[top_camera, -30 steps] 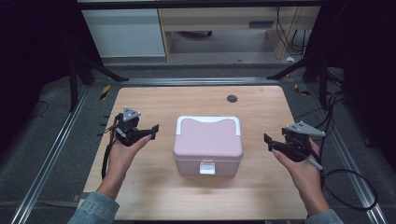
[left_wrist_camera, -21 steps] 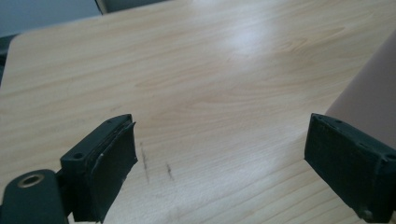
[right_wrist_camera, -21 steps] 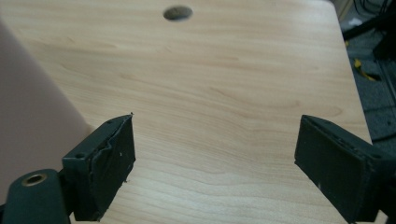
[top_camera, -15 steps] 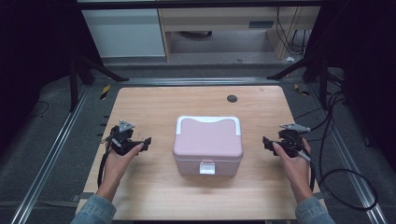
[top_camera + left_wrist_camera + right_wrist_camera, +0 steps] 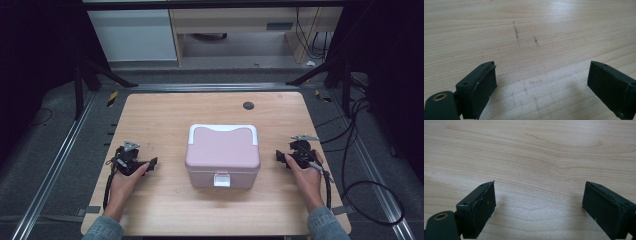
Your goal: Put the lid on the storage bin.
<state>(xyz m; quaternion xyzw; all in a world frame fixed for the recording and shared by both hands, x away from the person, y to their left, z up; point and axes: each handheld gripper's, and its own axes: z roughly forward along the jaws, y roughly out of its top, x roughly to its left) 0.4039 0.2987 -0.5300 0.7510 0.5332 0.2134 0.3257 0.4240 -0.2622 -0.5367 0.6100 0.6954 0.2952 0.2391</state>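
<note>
Pink plastic lunch box with white rim sits shut mid-tabletop. Left claw at nine o'clock and right claw at three are wide apart, empty. Nothing started yet.

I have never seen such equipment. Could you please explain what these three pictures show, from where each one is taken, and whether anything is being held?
A person sits at a wooden table and holds a tool in each hand: the left hand-held gripper and the right hand-held gripper. One picture comes from a camera above. The other two come from cameras riding on each gripper, looking along its two black jaws at bare wood. A closed pink box with a white latch stands between the grippers. Both grippers are open, and nothing is held.
</note>
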